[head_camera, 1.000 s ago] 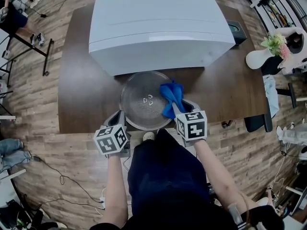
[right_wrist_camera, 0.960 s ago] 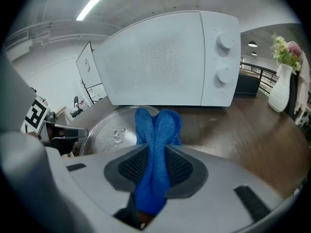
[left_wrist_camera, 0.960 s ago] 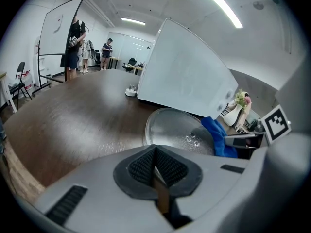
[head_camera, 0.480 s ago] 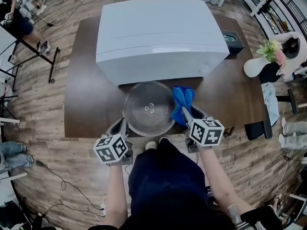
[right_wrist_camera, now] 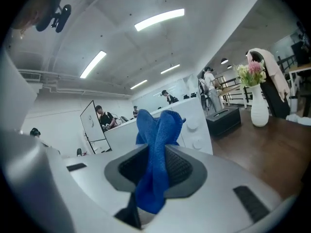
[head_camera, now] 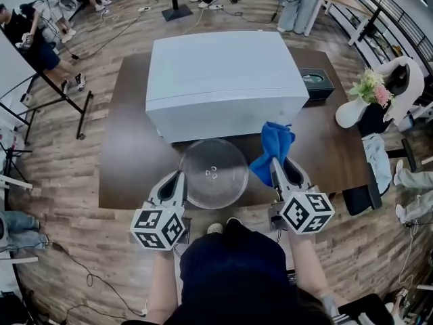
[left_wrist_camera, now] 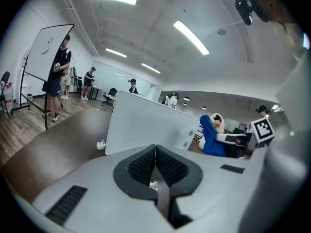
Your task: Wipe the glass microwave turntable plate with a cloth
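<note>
1. Edges. The glass turntable plate lies flat on the dark brown table, close to the table's near edge. Its far rim is just in front of the white microwave. The microwave takes up the middle of the table top.

2. Open room. Bare table lies on both sides of the plate, out to the left edge and the right edge. A black box sits at the microwave's right rear corner, well apart from the plate.

3. Tool state, left. My left gripper has its jaws closed pad to pad, with nothing between them. In the head view its tip is just beside the plate's left rim. I cannot tell whether it touches the glass.

4. Tool state, right. My right gripper is clamped on the blue cloth. The cloth stands up above the jaws in a bunched fold. In the head view it is to the right of the plate's right rim, near the microwave's front right corner and off the glass.

5. Surface and room. The floor is wood plank with cables across it. A white vase of flowers stands to the right of the table. People stand beyond the far end of the table and at the far left.
</note>
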### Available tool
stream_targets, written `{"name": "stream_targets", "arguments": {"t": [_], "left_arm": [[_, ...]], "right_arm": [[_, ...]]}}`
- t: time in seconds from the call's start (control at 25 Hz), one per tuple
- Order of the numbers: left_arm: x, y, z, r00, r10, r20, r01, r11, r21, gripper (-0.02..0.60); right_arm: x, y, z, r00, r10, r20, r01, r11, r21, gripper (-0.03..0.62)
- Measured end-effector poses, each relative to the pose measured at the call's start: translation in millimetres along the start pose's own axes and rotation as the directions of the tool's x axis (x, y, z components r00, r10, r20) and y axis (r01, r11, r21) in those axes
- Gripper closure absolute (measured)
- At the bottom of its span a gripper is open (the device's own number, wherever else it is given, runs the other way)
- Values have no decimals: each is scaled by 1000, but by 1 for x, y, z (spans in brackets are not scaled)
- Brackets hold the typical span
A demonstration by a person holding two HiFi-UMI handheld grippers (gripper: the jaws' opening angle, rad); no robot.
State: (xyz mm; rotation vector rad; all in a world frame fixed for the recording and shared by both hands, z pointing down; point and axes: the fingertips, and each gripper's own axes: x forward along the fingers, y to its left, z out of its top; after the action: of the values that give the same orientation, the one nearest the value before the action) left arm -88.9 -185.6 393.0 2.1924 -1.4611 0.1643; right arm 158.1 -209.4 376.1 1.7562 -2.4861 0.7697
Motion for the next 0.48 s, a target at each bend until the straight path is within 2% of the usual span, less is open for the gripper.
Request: {"name": "stream_targets", "arguments": {"t": [0.2,0.48], "left_arm": [[-10,-18,10,999,-4,36,0,992,124,578],[-18,-28,6,997,-30,65,20,989,148,578]], "right_arm": [[-20,8,8,999,-11,32,13,998,-68,505],[-34,4,-5,998,-52,29,55,993,-107,508]]}}
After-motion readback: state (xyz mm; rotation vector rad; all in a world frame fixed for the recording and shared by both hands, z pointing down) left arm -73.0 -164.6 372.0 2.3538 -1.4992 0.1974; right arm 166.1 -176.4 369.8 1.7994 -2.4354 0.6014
